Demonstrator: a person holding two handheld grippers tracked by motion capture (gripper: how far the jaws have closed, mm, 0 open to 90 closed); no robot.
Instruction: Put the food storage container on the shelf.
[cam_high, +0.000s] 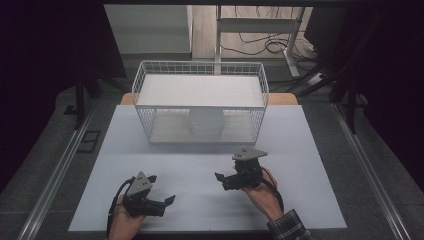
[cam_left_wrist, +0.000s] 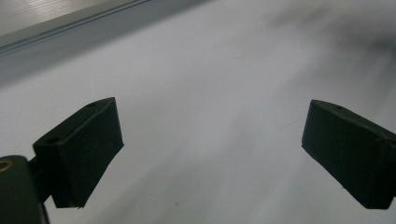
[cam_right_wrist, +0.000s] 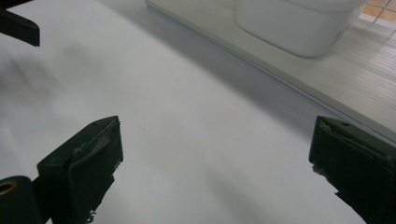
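Both sets of jaws wide open, empty, above bench (cam_high: 310, 165). Risk: right gripper (cam_high: 224, 181) snagging wire basket (cam_high: 145, 85) reaching white tub (cam_high: 206, 125).

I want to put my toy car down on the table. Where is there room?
The white table mat is bare between the white wire rack and the two grippers, and along both sides of the rack. It is tight on the rack's lower shelf, where a white round container sits, and near the left gripper and right gripper.
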